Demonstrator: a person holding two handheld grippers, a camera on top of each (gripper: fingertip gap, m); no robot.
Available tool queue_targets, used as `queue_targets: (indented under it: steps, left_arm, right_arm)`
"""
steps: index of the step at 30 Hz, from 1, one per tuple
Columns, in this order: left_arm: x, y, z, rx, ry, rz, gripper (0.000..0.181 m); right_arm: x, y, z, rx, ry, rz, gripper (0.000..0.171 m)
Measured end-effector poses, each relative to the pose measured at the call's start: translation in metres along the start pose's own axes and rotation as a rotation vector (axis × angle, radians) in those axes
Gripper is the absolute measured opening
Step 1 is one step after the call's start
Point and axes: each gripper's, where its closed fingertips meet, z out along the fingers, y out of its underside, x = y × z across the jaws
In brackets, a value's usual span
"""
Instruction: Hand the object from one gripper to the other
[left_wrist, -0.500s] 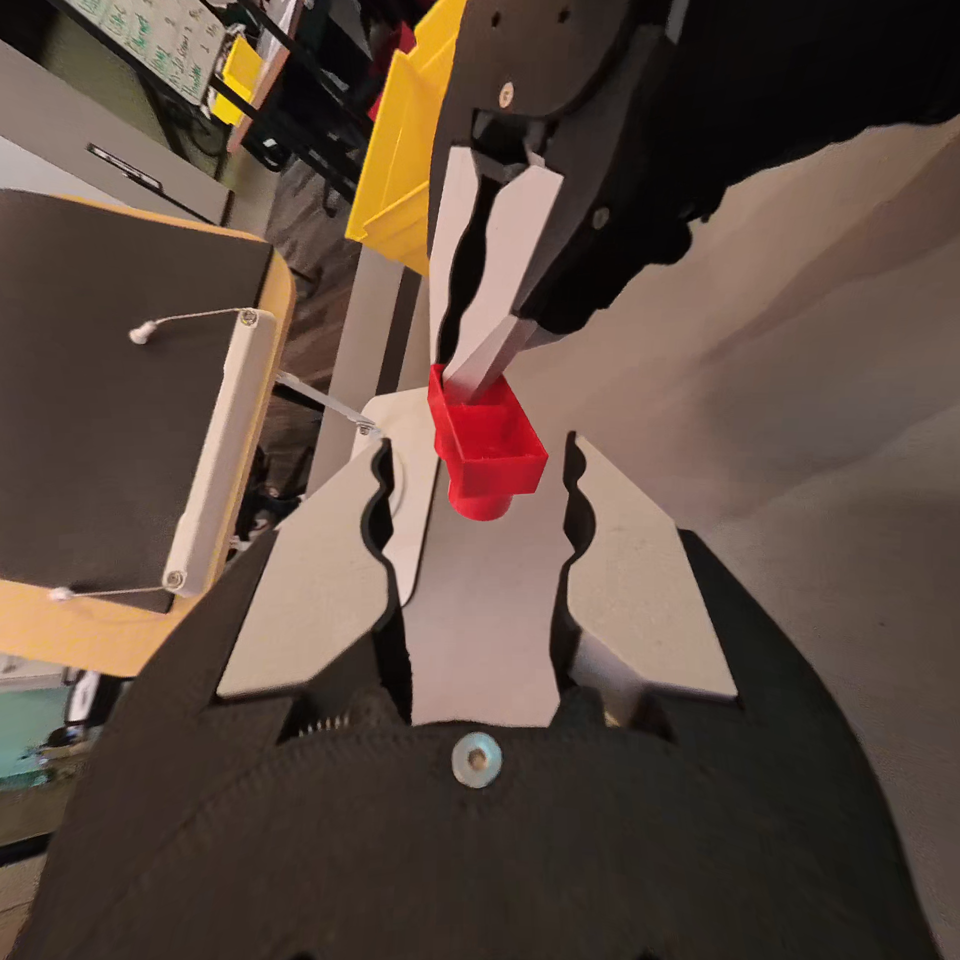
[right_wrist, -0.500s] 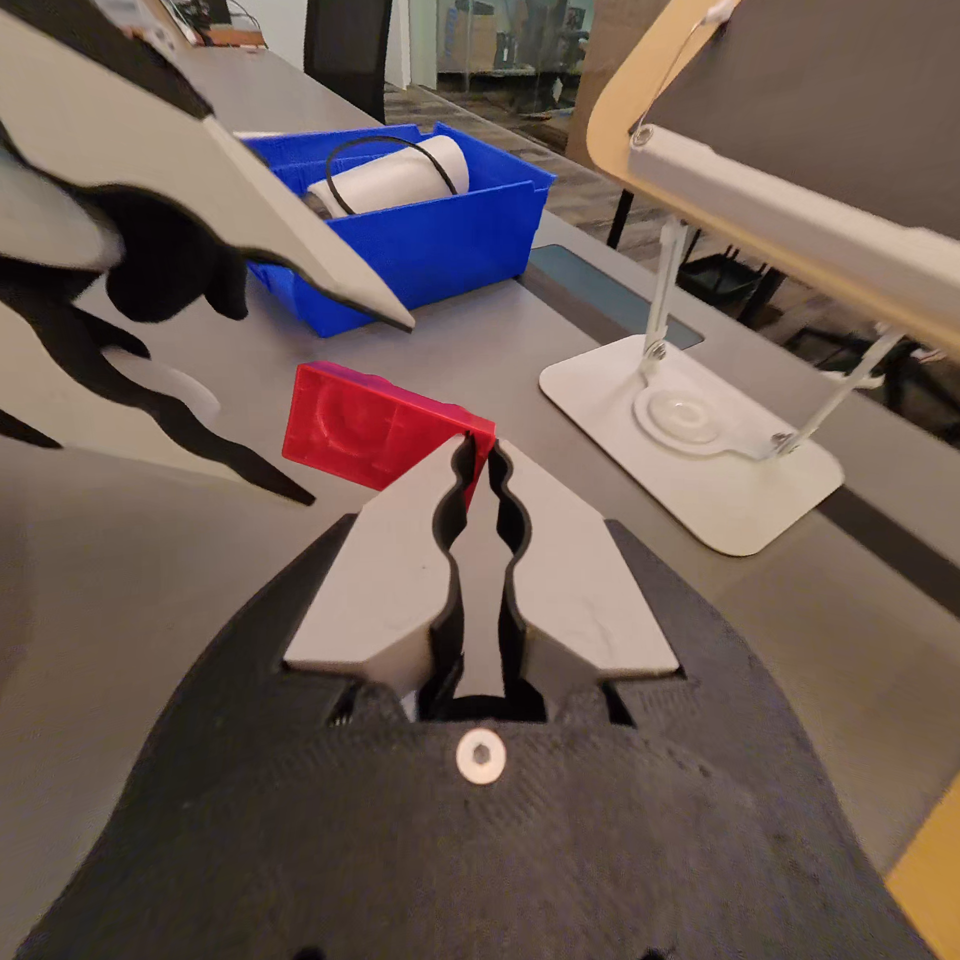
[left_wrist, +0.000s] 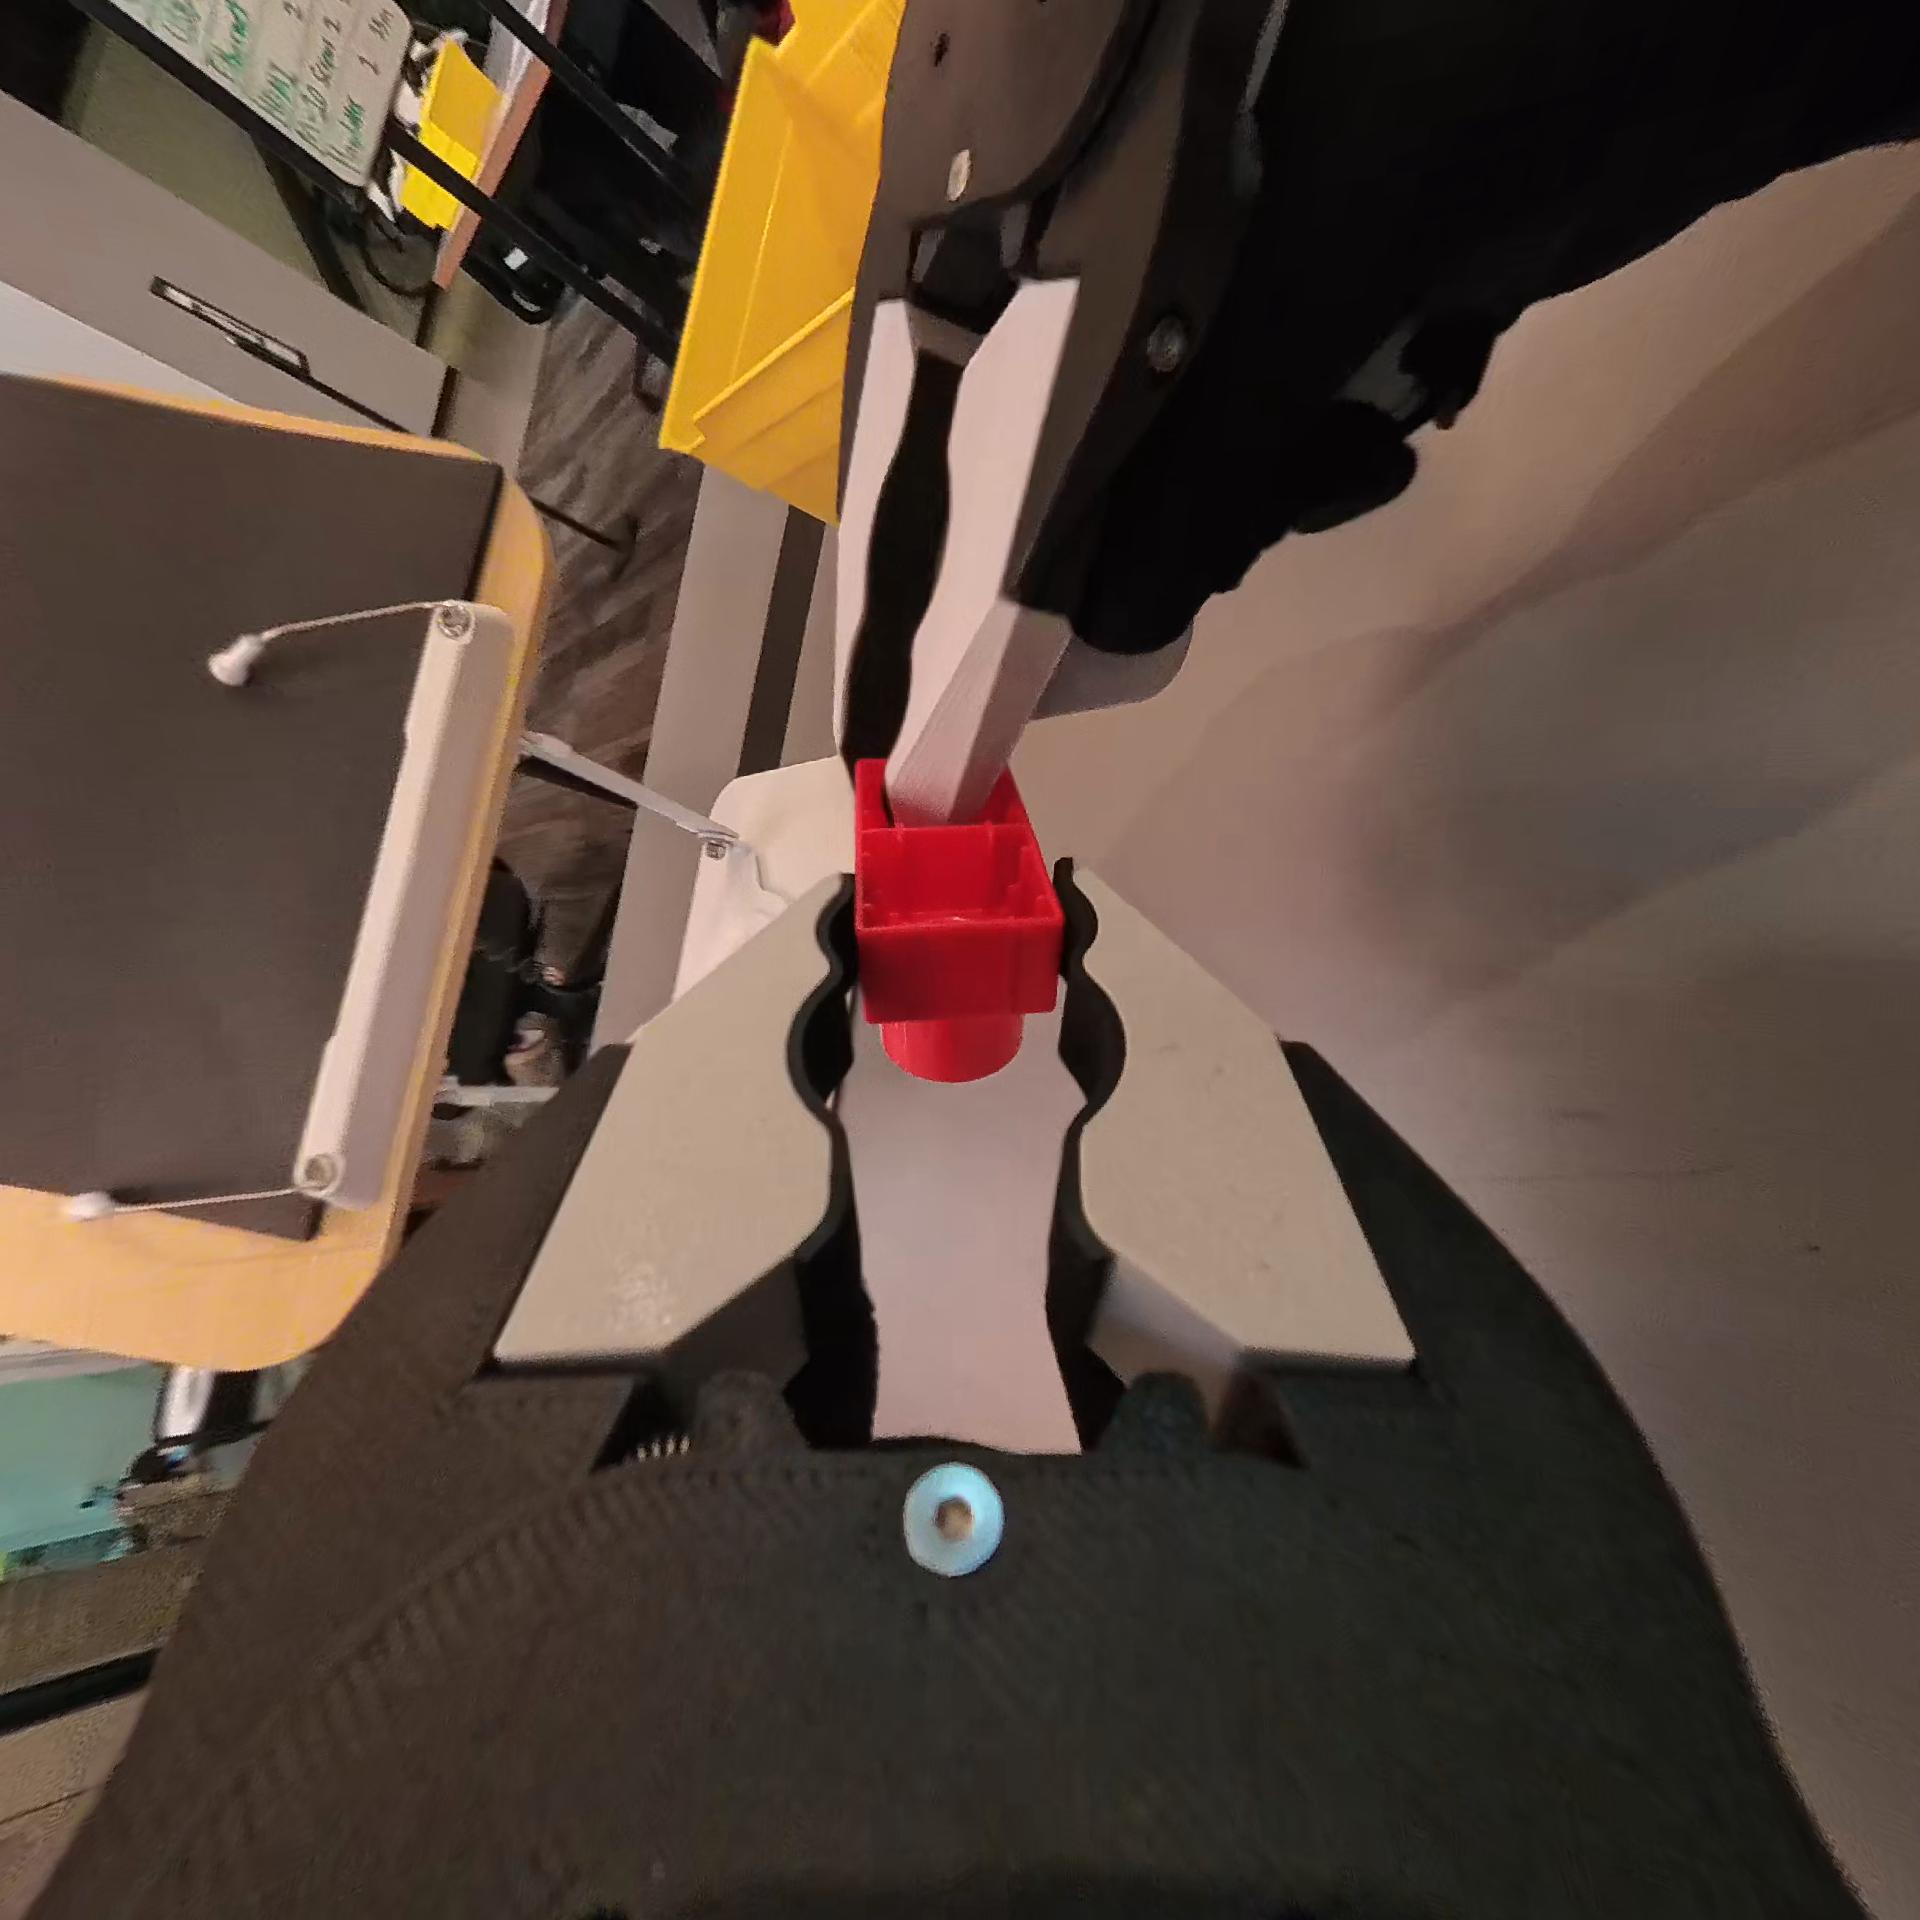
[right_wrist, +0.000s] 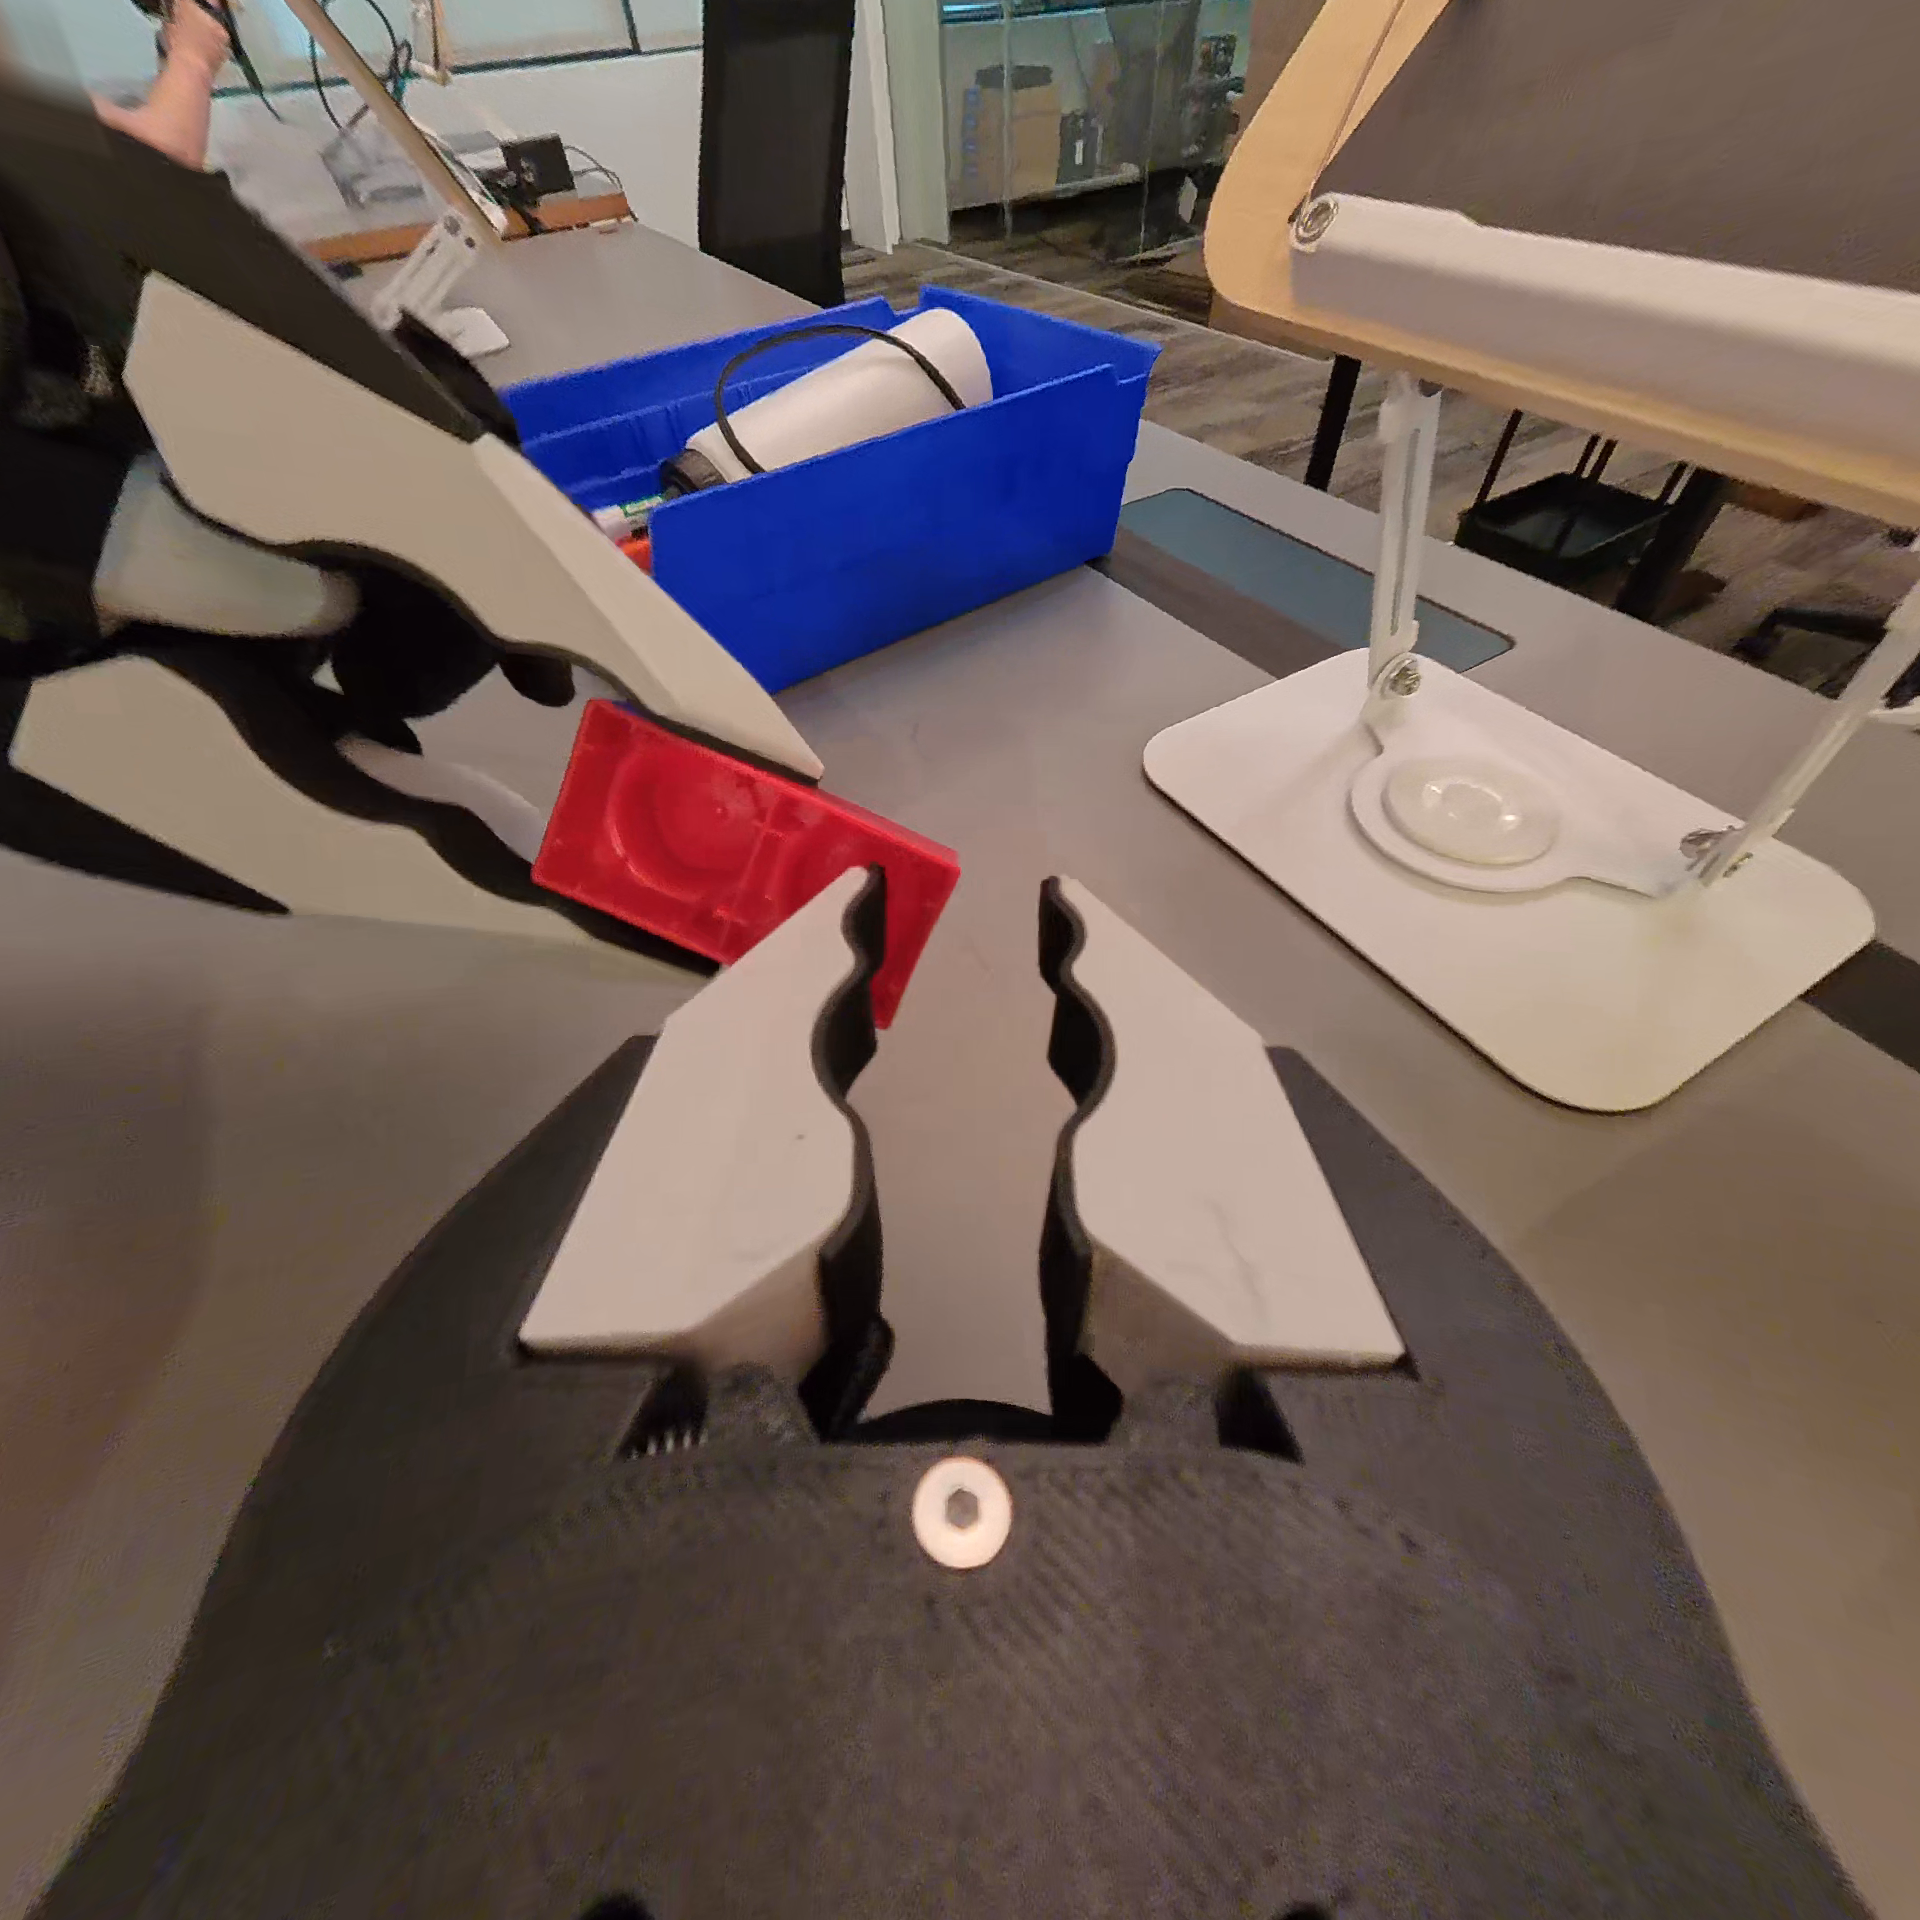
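In the left wrist view, a dark board with a tan edge (left_wrist: 208, 779) fills the 9 o'clock side, and a yellow bin (left_wrist: 769, 260) sits at 11 o'clock. At centre the left tongs (left_wrist: 956, 894) are clenched on the red block (left_wrist: 956, 935). Both fingertips press its opposite side walls, its open compartments face up and a round stub hangs beneath. From 12 o'clock one finger of the right tongs dips into the block's far compartment.

In the right wrist view, the left tongs reach in from 9 o'clock and carry the block above the grey tabletop (right_wrist: 1039, 727). A blue bin (right_wrist: 883, 540) holding a white roll (right_wrist: 852, 395) stands at 11 o'clock. At centre the right tongs (right_wrist: 956, 883) are released. Their fingers are spread, and the block's near end lies just behind the left fingertip. A white stand base (right_wrist: 1558, 935) rests on the tabletop at 3 o'clock.
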Motion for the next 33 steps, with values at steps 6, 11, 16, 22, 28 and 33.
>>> queue_targets:
  steps: [6, 11, 16, 22, 28, 33]
  left_arm:
    - [0.008, 0.007, -0.007, -0.015, 0.258, -0.135, 0.035]
    - [0.026, 0.002, -0.028, 0.009, 0.611, -0.217, 0.035]
    - [0.05, 0.001, -0.051, -0.046, 0.906, -0.181, 0.035]
    - [0.068, -0.002, -0.061, -0.091, 1.068, -0.115, 0.035]
    - [0.087, -0.002, -0.072, -0.157, 1.198, -0.046, 0.035]
    - [0.086, 0.003, -0.067, -0.218, 1.172, -0.054, 0.038]
  right_arm:
    - [-0.007, -0.015, -0.02, -0.014, 0.07, -0.476, 0.021]
    - [-0.066, -0.024, -0.028, 0.014, -0.041, -0.983, 0.016]
    - [-0.098, -0.024, -0.02, -0.02, -0.109, -1.241, 0.017]
    - [-0.114, -0.004, -0.01, -0.115, -0.185, -1.42, 0.015]
    - [-0.124, 0.007, -0.006, -0.148, -0.254, -1.43, 0.004]
    - [-0.117, 0.009, -0.004, -0.162, -0.223, -1.354, 0.002]
